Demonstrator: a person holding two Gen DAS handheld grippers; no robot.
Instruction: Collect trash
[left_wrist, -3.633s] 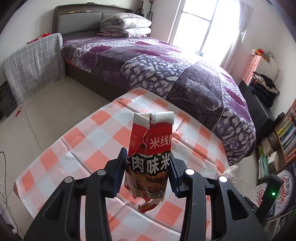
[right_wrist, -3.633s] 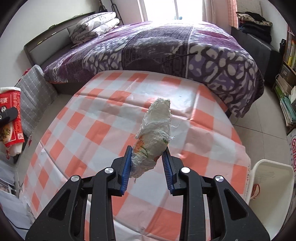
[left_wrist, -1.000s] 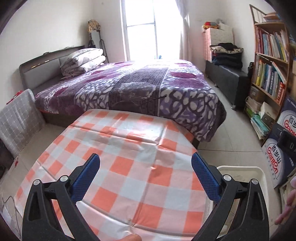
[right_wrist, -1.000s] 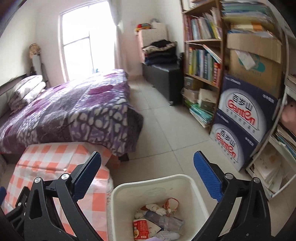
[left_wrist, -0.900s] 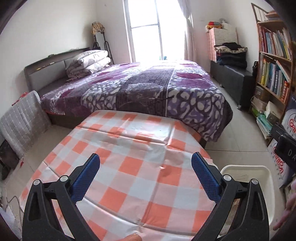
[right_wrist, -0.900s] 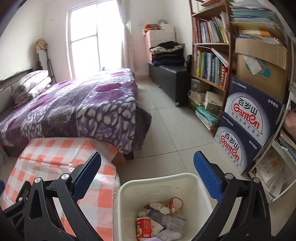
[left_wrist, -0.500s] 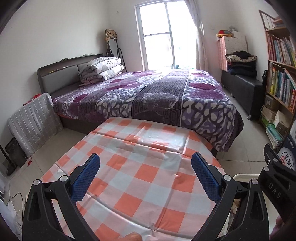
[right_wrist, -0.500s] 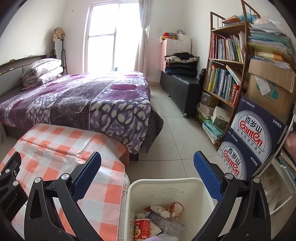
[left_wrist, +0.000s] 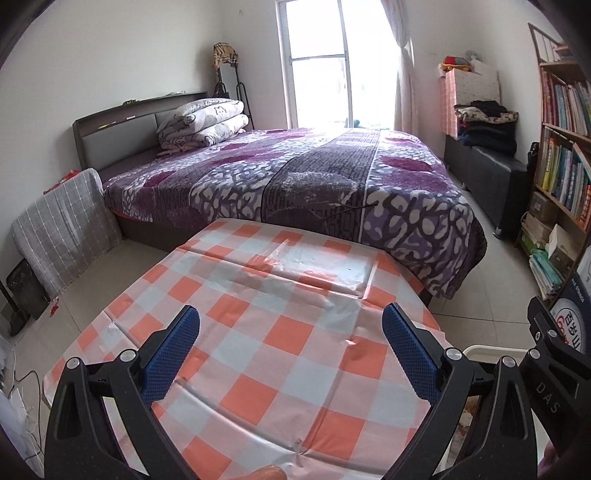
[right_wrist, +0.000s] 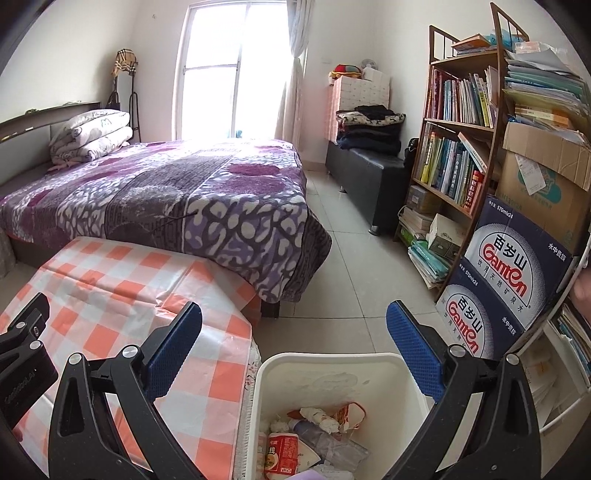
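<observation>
My left gripper (left_wrist: 291, 349) is open and empty above the table with the orange and white checked cloth (left_wrist: 258, 314). My right gripper (right_wrist: 293, 345) is open and empty above the white trash bin (right_wrist: 328, 373), which stands on the floor at the table's right edge. Inside the bin lie a red noodle carton (right_wrist: 282, 452), a crumpled white wrapper (right_wrist: 317, 419) and other trash. The bin's rim (left_wrist: 491, 350) shows at the lower right of the left wrist view, next to the right gripper's body (left_wrist: 550, 358).
A bed with a purple patterned cover (left_wrist: 314, 184) lies just beyond the table. A bookshelf (right_wrist: 461, 147), stacked water boxes (right_wrist: 509, 280) and a dark bench (right_wrist: 369, 177) line the right wall. Tiled floor (right_wrist: 354, 266) lies between bed and shelf.
Both grippers held trash 3.6 s ago, a red carton and a white wrapper; now both are open and empty and that trash lies in the bin. Both views have tilted up slightly.
</observation>
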